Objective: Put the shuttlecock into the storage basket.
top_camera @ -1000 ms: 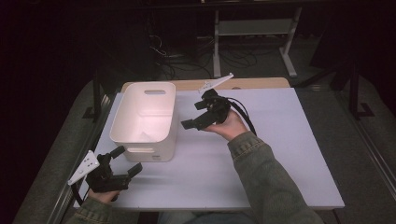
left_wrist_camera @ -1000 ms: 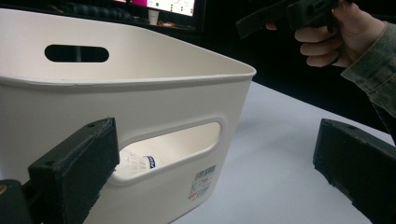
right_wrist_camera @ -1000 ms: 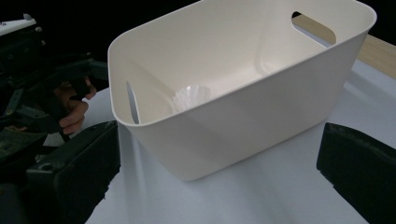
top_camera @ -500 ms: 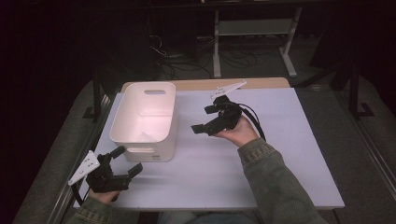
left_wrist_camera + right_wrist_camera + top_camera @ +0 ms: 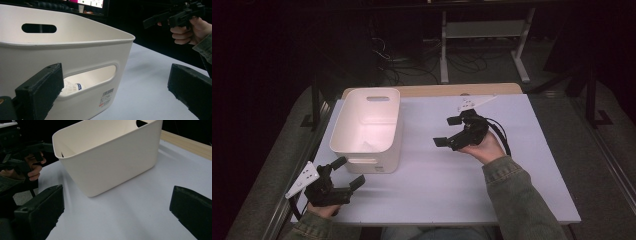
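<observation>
Bin (image 5: 367, 127), white and with a handle slot in each end wall, stands left of centre in the high view on the white table (image 5: 512, 195), and a small white object with a blue mark (image 5: 72, 87) lies inside it, seen through the near slot in the left gripper view. The left gripper (image 5: 347, 172) sits at the lower left of the high view, just beside the bin's near wall, its 2 jaws spread wide and empty. The right gripper (image 5: 449, 131) hangs right of centre, apart from the bin, jaws likewise parted and holding nothing.
</observation>
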